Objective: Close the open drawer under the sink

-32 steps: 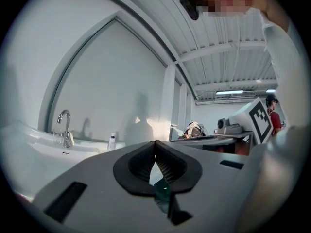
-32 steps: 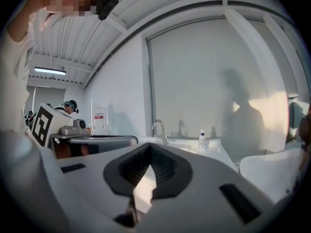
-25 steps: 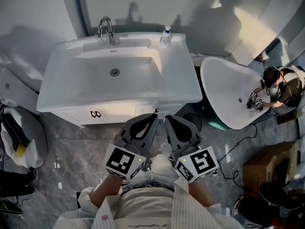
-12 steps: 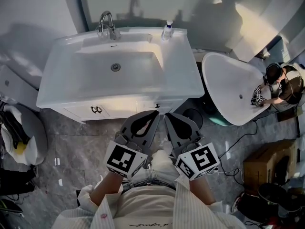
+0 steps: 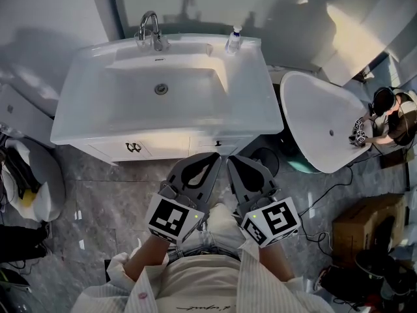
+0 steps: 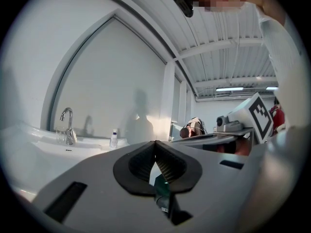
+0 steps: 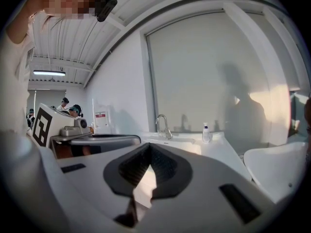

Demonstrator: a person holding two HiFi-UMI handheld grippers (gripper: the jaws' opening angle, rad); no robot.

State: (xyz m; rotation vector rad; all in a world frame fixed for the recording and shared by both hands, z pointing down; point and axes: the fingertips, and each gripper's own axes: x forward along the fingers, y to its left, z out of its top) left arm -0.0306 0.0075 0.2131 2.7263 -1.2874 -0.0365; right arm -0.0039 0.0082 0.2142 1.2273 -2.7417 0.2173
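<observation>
**L gripper [image 5: 210, 159] & R gripper [image 5: 230, 160]: both clenched, both empty**

Held side by side, low, right in front of the tummy. Tips aimed fwd at the cupboard under the sink [image 5: 85, 119]. Tips near each other in the head view. Can't tell if touching. Forearms poke out of white sleeves [image 5: 120, 276] at the bottom of that view and angle in toward the middle. Marker cubes [image 5: 171, 218] sit at the back end, nearest the body, faces turned up.

L jaws: pressed together at the tips, nothing in between.
R jaws: same, tips squeezed shut, nothing held.

The drawer [image 5: 159, 149] sits just under the sink's front edge, a little past the gripper tips, apart from them. White front w/ a small dark handle [image 5: 133, 147] toward the left. Can't tell how far out it sticks.

On the sink's back edge: faucet [image 5: 150, 30] and, to its right, a little bottle [image 5: 233, 40]. White tub [image 5: 313, 119] to the right of the sink. Another person [image 5: 391, 119] at the tub's far side. Cardboard box [image 5: 365, 225] on the grey floor [image 5: 98, 207], lower right.
</observation>
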